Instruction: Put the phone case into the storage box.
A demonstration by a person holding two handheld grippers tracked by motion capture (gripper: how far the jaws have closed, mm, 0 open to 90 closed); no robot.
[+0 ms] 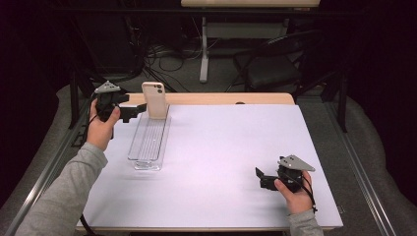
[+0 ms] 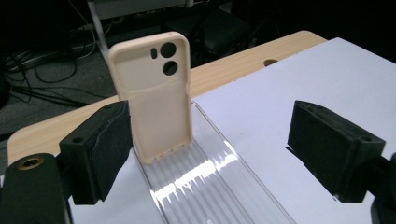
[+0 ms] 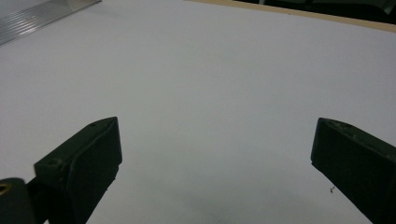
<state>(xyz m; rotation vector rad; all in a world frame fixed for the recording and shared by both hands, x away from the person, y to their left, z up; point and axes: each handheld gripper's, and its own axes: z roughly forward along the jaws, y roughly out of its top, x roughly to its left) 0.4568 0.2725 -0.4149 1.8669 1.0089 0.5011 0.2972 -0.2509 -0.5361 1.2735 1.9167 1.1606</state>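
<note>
At about five o'clock on the white mat (image 1: 221, 147) our right gripper (image 1: 259, 176) rests with jaws spread, nothing between them. Farther off, at ten o'clock, our left gripper (image 1: 140, 109) stands wide apart just beside the beige phone case (image 1: 155, 100), upright in the clear tray's (image 1: 147, 140) far end.

The phone case (image 2: 156, 95) is a pale peach colour. The tray (image 2: 224, 186) is clear with ridged lines. The desk (image 1: 236, 147) has a white top and a light wood edge. Both grippers (image 1: 135, 112) (image 1: 263, 178) are black.
</note>
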